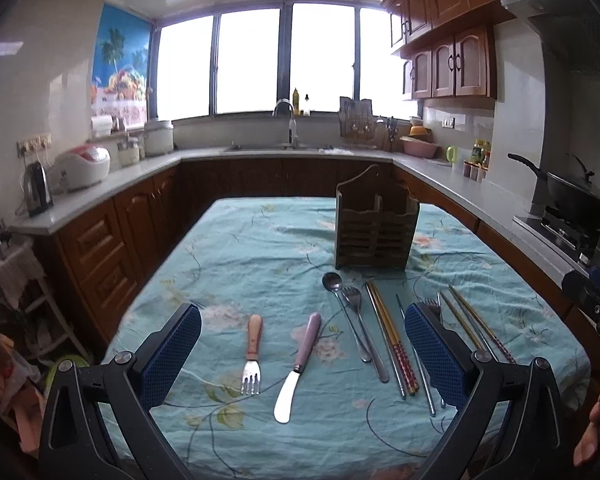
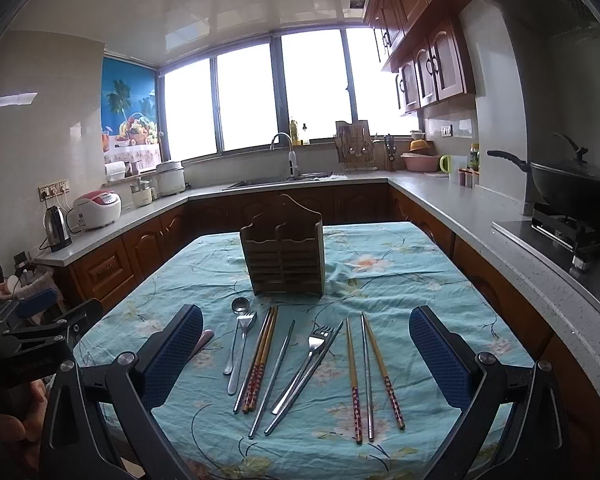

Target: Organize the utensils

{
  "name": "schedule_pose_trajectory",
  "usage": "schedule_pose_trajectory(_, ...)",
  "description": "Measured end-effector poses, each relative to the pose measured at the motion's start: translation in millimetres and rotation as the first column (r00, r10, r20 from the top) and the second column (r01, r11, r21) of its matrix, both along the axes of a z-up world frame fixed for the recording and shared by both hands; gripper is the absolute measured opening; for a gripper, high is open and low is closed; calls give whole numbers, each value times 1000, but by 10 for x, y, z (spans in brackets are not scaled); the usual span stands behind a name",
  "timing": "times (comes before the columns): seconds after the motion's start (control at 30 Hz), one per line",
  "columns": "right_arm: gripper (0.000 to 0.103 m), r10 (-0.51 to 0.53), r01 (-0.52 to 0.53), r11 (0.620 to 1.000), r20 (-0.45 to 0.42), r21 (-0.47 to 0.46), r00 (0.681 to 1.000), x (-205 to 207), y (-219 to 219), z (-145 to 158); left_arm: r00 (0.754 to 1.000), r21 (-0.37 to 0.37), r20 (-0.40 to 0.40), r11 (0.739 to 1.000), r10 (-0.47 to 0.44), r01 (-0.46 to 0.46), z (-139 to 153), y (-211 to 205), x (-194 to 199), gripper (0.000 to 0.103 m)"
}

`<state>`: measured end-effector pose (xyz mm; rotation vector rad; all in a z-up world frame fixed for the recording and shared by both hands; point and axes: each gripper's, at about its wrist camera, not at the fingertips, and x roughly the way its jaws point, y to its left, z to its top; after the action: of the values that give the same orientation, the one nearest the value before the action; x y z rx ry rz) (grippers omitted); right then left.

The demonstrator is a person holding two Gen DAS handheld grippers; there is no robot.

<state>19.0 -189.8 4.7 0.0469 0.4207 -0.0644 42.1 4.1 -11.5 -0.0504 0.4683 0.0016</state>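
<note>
A wooden utensil holder (image 1: 374, 228) (image 2: 285, 258) stands upright on the table with its compartments showing nothing inside. In front of it utensils lie flat. A wooden-handled fork (image 1: 253, 350) and a purple-handled butter knife (image 1: 298, 366) lie between the fingers of my open left gripper (image 1: 302, 354). Right of them lie a spoon (image 1: 342, 312) (image 2: 236, 330), a steel fork (image 1: 364, 332) (image 2: 242, 350) and several chopsticks (image 1: 392, 344) (image 2: 260, 364). My right gripper (image 2: 306, 360) hangs open over another fork (image 2: 310, 360), steel chopsticks (image 2: 274, 380) and three more chopsticks (image 2: 366, 376).
A teal floral cloth (image 1: 260, 248) (image 2: 400, 280) covers the table. Counters with wooden cabinets surround it; a kettle (image 1: 36, 188) and rice cooker (image 1: 84, 166) stand left, a wok (image 2: 572, 190) on the stove right. A person's hand (image 1: 598, 420) shows at the lower right edge.
</note>
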Motion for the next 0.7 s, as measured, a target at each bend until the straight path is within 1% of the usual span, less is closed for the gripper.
schedule_pose_trajectory(0.23, 103, -10, 11, 1000, -46, 24, 999, 174, -127, -70, 994, -41, -105, 999, -20, 16, -11, 107, 390, 102)
schedule_pose_trajectory(0.27, 103, -13, 14, 1000, -53, 27, 999, 199, -152, -83, 988, -71, -157, 997, 0, -11, -13, 111, 457, 102)
schedule_pose_trajectory(0.7, 103, -25, 38, 997, -183, 68, 983, 682, -440, -341, 960, -68, -277, 998, -27, 9, -124, 50, 1086, 102)
